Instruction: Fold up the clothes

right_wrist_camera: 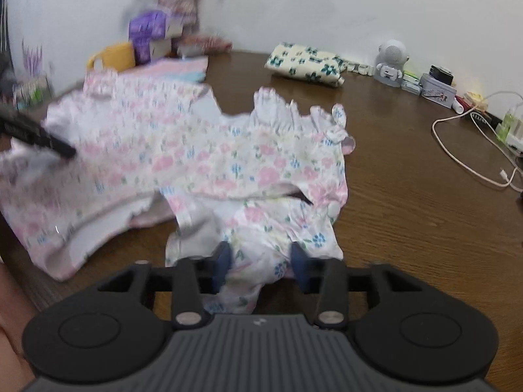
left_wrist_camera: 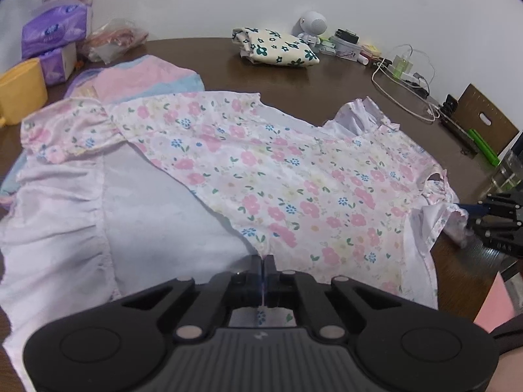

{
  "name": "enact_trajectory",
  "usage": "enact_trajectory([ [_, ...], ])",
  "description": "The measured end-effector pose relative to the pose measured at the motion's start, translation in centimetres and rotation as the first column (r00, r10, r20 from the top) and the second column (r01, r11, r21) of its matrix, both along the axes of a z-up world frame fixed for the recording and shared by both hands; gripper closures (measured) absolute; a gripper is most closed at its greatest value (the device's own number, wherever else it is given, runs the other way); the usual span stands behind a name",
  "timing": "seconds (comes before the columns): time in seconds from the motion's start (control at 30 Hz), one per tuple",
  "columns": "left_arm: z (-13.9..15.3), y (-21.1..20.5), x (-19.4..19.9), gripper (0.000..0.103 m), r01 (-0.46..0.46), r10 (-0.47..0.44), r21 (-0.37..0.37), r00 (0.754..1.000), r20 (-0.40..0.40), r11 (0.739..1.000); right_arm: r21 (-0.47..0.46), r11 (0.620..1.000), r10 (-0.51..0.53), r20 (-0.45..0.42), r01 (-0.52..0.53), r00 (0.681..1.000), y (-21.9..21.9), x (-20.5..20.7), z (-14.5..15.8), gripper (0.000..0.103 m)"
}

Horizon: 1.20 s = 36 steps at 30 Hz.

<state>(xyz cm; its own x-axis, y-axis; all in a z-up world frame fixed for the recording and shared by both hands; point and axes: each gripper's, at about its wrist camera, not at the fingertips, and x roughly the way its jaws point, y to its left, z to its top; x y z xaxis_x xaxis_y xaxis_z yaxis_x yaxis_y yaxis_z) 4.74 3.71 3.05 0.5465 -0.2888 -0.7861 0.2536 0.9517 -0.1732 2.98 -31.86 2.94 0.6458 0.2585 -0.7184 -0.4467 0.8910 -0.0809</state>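
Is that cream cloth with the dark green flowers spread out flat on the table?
No, the cream cloth lies folded into a small bundle near the wall.

L tongs [left_wrist_camera: 263, 263] at 6 o'clock in the left wrist view: jaws fully shut, blades pressed flat together w/ floral dress [left_wrist_camera: 294, 179] fabric nipped between them, pointing steeply down. Black linkage arms folded inward. Bit of forearm shows at 4 o'clock, bottom corner.

R tongs [right_wrist_camera: 261, 261] at 6 o'clock in the right wrist view: blue pads [right_wrist_camera: 224, 259] part-way closed, bunched dress cloth filling the gap, both pads pressing on it; also angled down.

Each shows in the other's cam: R tongs at 3 o'clock in the left view, gripping the dress edge; L tongs at 9 o'clock in the right view, blurred, tip on the fabric.
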Motion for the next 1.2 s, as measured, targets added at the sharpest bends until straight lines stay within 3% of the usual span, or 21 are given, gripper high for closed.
enact_trajectory([
  [0.13, 0.0, 0.9, -0.2, 0.103, -0.023, 0.023, 0.04, 1.0, 0.007, 0.999, -0.081, 0.996, 0.023, 0.004, -0.022, 1.0, 0.1, 0.0, 0.2, 0.091],
  [0.2, 0.0, 1.6, -0.3, 0.103, -0.039, 0.039, 0.027, 0.999, 0.012, 0.999, -0.13, 0.991, 0.038, 0.003, -0.037, 0.999, 0.3, 0.0, 0.3, 0.09],
  [0.3, 0.3, 2.3, -0.4, 0.102, -0.038, 0.039, -0.038, 0.999, 0.017, 0.999, -0.076, 0.996, 0.039, 0.011, -0.038, 0.999, 0.3, 0.0, 1.4, 0.077],
  [0.43, 0.6, 1.6, -0.4, 0.072, -0.006, 0.007, -0.093, 1.0, 0.017, 0.996, 0.009, 0.999, 0.03, 0.051, -0.031, 0.998, 0.6, 0.2, 2.8, 0.074],
  [0.5, 0.5, 1.0, 0.0, 0.07, -0.002, 0.003, -0.097, 1.0, 0.01, 0.995, 0.008, 0.999, 0.032, 0.058, -0.033, 0.998, 1.0, 0.3, 2.8, 0.072],
  [0.63, -0.2, 0.4, 0.9, 0.074, -0.02, 0.018, -0.121, 1.0, -0.021, 0.993, 0.005, 0.999, 0.045, 0.042, -0.045, 0.998, 1.7, 0.3, 2.1, 0.07],
  [0.7, -0.5, 0.5, 1.2, 0.103, -0.02, 0.016, -0.15, 0.999, -0.028, 0.988, 0.008, 0.999, 0.038, 0.032, -0.039, 0.999, 1.7, 0.3, 1.6, 0.069],
  [0.97, -0.3, 1.7, 0.0, 0.103, -0.06, 0.059, -0.065, 0.998, -0.014, 0.996, 0.01, 1.0, -0.001, 0.002, 0.001, 1.0, 0.8, 0.3, 0.1, 0.067],
  [1.2, 0.8, 2.8, -0.5, 0.103, -0.104, 0.106, -0.075, 0.994, 0.02, 0.992, 0.015, 1.0, -0.007, 0.012, 0.007, 1.0, 0.2, 0.1, 0.1, 0.063],
])
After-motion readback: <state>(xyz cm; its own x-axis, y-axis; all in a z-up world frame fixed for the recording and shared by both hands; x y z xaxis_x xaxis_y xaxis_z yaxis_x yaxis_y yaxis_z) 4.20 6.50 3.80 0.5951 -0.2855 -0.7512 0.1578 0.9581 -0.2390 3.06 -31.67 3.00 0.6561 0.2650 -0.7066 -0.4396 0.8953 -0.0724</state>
